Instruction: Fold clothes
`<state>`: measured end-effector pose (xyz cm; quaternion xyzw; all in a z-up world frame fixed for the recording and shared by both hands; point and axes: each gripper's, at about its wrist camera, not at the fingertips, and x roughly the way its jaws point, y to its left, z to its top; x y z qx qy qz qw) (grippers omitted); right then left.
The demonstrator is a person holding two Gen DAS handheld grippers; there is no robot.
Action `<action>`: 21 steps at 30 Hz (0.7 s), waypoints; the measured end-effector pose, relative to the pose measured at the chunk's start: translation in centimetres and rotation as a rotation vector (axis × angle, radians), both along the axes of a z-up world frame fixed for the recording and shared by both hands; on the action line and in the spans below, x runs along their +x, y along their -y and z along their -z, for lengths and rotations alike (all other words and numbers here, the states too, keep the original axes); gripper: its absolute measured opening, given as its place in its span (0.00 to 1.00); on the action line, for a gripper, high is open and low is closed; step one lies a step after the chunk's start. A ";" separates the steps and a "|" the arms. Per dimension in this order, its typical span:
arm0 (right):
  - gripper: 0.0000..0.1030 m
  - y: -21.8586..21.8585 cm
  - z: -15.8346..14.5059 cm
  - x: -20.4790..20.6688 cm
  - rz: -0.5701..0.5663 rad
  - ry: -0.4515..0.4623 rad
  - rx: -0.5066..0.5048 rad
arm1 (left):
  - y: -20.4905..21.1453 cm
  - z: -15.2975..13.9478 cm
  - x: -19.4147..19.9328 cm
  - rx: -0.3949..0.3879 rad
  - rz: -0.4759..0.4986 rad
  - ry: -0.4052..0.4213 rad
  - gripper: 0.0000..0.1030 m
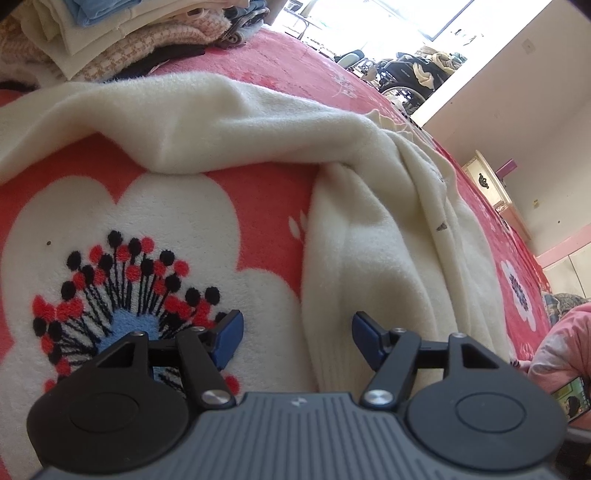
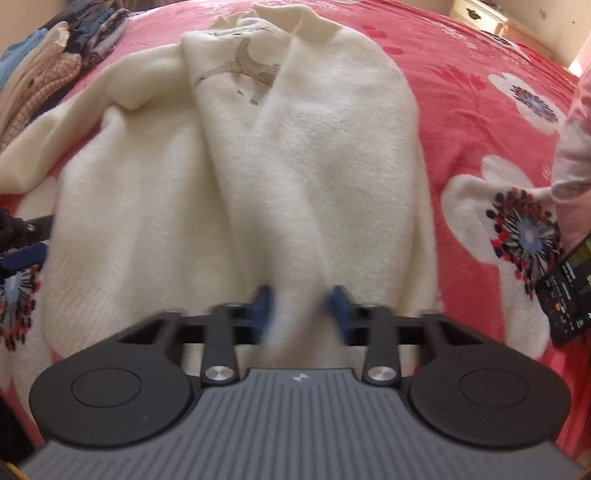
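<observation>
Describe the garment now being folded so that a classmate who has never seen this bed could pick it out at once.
Start at the pink flowered blanket covering the bed. In its middle, ahead of the right gripper, lies a cream fleecy sweater. Unlike the folded pile of checked and blue clothes at the far left, it is spread out alone and bears a grey-brown motif near its collar.

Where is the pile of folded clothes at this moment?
The pile of folded clothes lies at the top left of both wrist views, on the red flowered blanket, just beyond the spread cream sweater.
</observation>
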<state>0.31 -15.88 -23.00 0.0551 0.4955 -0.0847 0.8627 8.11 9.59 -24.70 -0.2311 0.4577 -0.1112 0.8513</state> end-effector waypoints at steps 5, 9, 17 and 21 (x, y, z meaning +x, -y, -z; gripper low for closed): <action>0.09 1.2 -5.1 -1.5 -0.020 0.139 -0.076 | 0.2 -0.1 0.0 0.005 -0.005 0.002 0.64; 0.09 4.6 -10.0 -1.1 -0.038 0.264 -0.205 | 0.7 -0.3 -0.3 0.047 0.026 0.018 0.64; 0.09 16.0 -19.3 11.1 -0.008 0.381 -0.591 | 2.2 -0.7 -0.7 0.111 0.107 0.062 0.64; 0.29 22.2 -19.7 17.6 0.130 0.282 -0.588 | 3.5 -0.4 -1.0 0.183 0.191 0.083 0.64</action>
